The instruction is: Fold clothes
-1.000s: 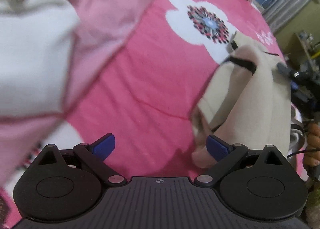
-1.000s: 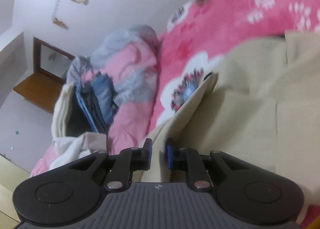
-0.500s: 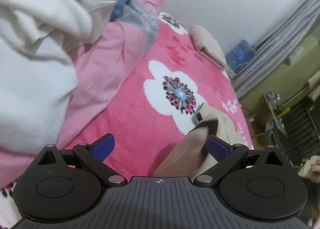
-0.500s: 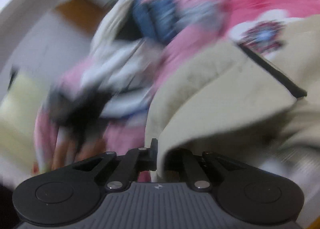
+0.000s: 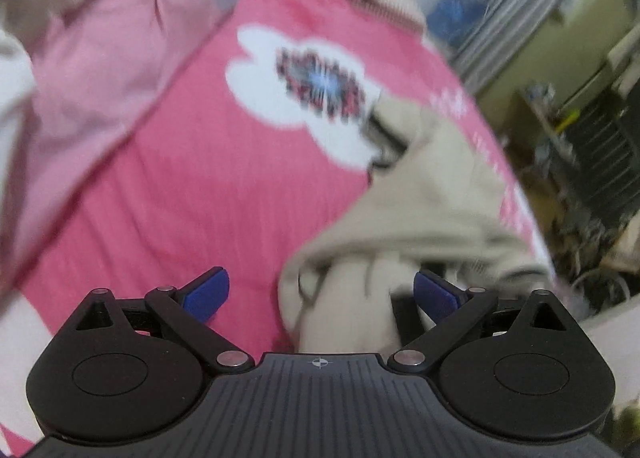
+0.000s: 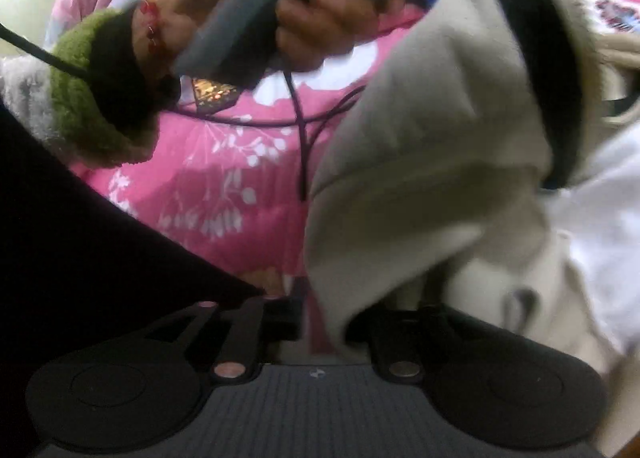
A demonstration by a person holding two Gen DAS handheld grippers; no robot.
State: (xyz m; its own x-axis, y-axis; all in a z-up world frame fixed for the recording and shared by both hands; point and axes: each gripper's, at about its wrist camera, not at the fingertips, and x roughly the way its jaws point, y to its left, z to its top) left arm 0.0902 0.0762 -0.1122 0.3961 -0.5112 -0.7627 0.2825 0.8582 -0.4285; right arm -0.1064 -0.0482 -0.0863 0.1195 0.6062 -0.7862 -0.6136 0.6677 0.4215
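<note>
Left wrist view: evenly lit and bright, no hard shadows; motion blur smears the pink bedspread with its white flower print (image 5: 296,78) and the beige fabric garment (image 5: 420,194), while the black left gripper (image 5: 320,292) stays sharp; fisheye bending curves the right-hand edge. Right wrist view: dimmer, corners vignetted black, a deep dark mass lower left; the hand (image 6: 304,6) gripping a grey handle is blurred, and the right gripper (image 6: 352,314) sits in shade.
</note>
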